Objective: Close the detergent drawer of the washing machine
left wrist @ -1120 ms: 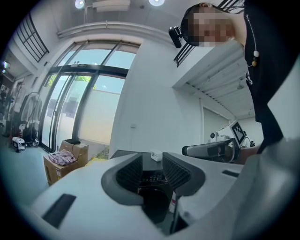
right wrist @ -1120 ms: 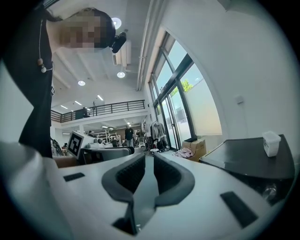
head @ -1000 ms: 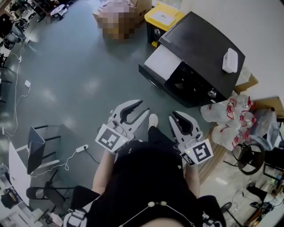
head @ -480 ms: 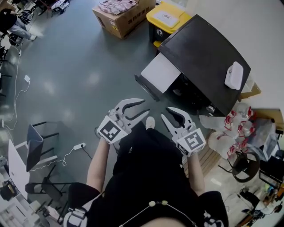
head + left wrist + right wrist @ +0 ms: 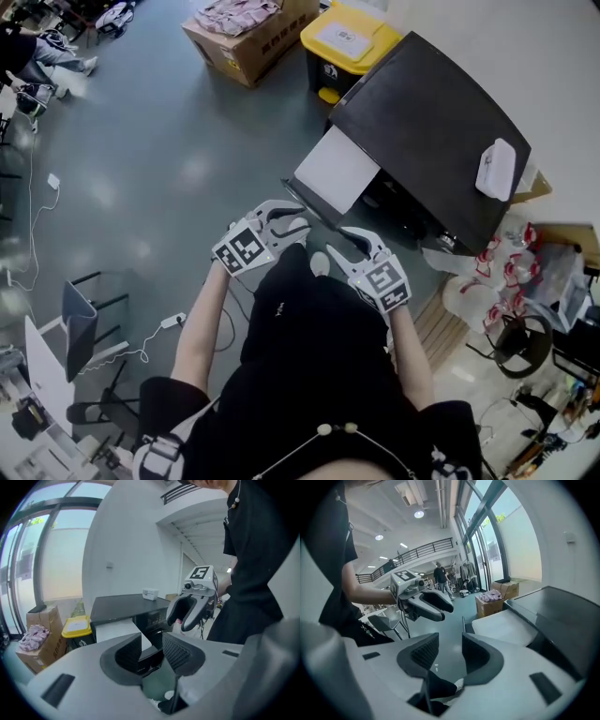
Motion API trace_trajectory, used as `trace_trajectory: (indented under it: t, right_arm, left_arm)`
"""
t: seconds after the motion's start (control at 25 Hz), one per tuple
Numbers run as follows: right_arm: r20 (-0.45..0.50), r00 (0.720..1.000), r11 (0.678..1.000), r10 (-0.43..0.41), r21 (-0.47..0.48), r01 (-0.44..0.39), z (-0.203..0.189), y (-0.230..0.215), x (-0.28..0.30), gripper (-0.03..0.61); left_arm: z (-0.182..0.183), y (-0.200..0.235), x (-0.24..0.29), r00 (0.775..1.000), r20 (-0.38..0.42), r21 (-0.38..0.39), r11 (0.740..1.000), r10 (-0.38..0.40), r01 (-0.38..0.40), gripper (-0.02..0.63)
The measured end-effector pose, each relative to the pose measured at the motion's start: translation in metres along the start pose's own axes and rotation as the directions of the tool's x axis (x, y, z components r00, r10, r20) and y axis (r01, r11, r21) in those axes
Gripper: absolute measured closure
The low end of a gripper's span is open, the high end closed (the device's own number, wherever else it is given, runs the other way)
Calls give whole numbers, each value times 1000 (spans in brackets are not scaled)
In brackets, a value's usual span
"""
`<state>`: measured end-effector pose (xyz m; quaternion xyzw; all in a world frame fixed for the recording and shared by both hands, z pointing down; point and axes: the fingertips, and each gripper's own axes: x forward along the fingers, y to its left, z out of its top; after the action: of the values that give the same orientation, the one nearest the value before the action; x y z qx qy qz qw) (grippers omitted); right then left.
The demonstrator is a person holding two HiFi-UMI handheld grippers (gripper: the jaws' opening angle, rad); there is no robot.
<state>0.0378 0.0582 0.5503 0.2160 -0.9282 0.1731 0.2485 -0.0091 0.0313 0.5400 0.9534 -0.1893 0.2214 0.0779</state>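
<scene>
Left gripper point(image 5: 292, 219) jaws stand wide apart, nothing between them. Right gripper point(image 5: 339, 246) jaws sit partway apart, have just been opening, and are also empty. The detergent drawer point(image 5: 336, 174) sticks out of the washing machine point(image 5: 431, 122), near, at 12 o'clock of the right gripper, touching neither.

Cardboard box point(image 5: 251, 58) w/ pink cloth point(image 5: 246, 13) inside, just beside yellow-lid bin point(image 5: 342, 37); white plastic bags point(image 5: 480, 286) w/ red print on floor.
</scene>
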Motion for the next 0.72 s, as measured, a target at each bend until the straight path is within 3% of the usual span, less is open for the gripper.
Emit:
trace_trajectory:
  t: [0.12, 0.24, 0.48, 0.72]
  right_arm:
    - [-60, 998, 1000, -11, 11, 12, -11, -11, 23, 425]
    - [-146, 989, 1000, -2, 17, 5, -22, -19, 48, 410]
    - [-331, 944, 996, -12, -88, -18, -46, -29, 85, 419]
    - [-365, 930, 997, -36, -80, 8, -53, -39, 103, 455]
  left_arm:
    - [-21, 9, 16, 988, -108, 44, 993, -108, 113, 479]
    - [-44, 25, 27, 959, -228, 110, 975, -167, 196, 479]
    - [-75, 37, 42, 854, -460, 230, 897, -242, 378, 479]
    - [-98, 43, 54, 766, -607, 293, 836, -214, 465, 483]
